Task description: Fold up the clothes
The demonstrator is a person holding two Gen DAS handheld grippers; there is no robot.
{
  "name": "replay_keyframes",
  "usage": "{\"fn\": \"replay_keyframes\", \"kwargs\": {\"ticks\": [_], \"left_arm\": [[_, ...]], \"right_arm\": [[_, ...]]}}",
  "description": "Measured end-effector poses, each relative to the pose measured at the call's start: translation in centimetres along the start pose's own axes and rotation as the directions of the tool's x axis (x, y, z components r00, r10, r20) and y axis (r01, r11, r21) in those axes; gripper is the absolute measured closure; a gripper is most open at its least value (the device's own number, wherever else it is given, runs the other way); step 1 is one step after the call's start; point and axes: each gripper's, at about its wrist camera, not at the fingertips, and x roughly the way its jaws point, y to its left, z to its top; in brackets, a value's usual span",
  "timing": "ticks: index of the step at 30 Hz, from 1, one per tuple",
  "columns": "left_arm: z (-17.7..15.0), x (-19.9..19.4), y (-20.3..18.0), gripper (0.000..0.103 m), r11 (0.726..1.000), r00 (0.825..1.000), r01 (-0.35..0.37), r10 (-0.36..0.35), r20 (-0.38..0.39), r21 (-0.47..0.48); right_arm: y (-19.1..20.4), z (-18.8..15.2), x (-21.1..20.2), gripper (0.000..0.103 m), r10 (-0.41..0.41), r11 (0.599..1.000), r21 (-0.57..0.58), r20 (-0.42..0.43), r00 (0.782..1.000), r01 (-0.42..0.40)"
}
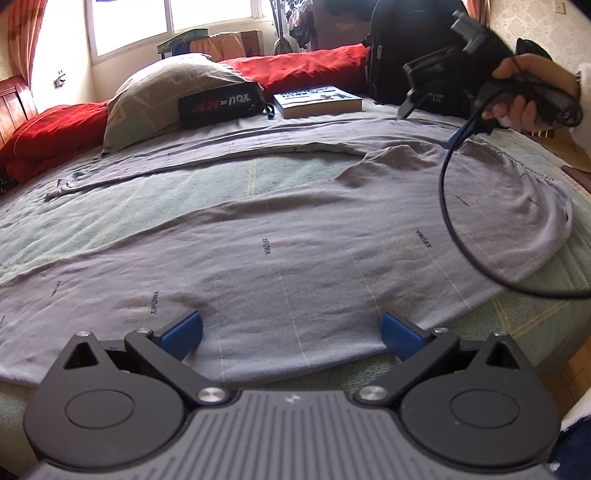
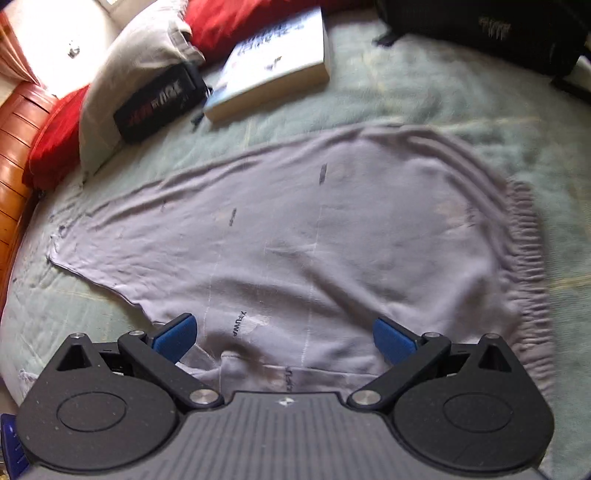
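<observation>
Up front in the left wrist view, a green bedspread (image 1: 258,177) carries grey trousers (image 1: 295,258) lying lengthwise left-right; the left gripper (image 1: 291,332) gapes empty over them. Right wrist view – blurred – waistband at right, right gripper (image 2: 284,334) spread wide, grasping nothing; book (image 2: 273,66) behind.

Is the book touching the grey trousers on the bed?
Apart. The right wrist view shows a strip of green bedcover between the book and the trousers.

Sunlit window (image 1: 147,22), orange curtain (image 1: 26,33), wood headboard (image 2: 14,155), green bedspread (image 2: 406,96).
</observation>
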Motion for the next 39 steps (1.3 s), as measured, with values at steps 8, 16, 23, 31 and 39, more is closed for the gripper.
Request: {"fn": "replay_keyframes", "kwargs": {"ticks": [8,16,23,31,39], "left_arm": [[0.1,-0.6,-0.4,0.001,0.999,0.999,-0.035,0.035,0.007,0.018],[0.3,-1.2,-0.6,0.001,0.998,0.998,-0.067,0.066,0.023,0.009],[0.1,-2.0,-1.6,0.001,0.997,0.996,-0.078,0.077,0.035,0.030],[0.4,-2.5,-2.4,0.001,0.995,0.993,-0.095,0.092,0.072,0.035],[0.0,-0.6,-1.4,0.001,0.992,0.993,-0.120,0.120,0.003,-0.030]], "right_arm": [[-1.2,-1.7,-0.9,0.000,-0.055,0.998,-0.027,0.007,0.998,0.055],[4.1,-9.5,-4.6,0.000,-0.057,0.903,-0.423,0.057,0.997,0.076],[3.7,-16.7,-3.1,0.000,-0.146,0.844,-0.511,0.069,0.987,0.160],[1.3,-22.3,-5.3,0.000,-0.119,0.841,-0.500,0.200,0.973,0.206],[0.2,-23.9,-5.7,0.000,-0.075,0.857,-0.474,0.277,0.958,0.204]]}}
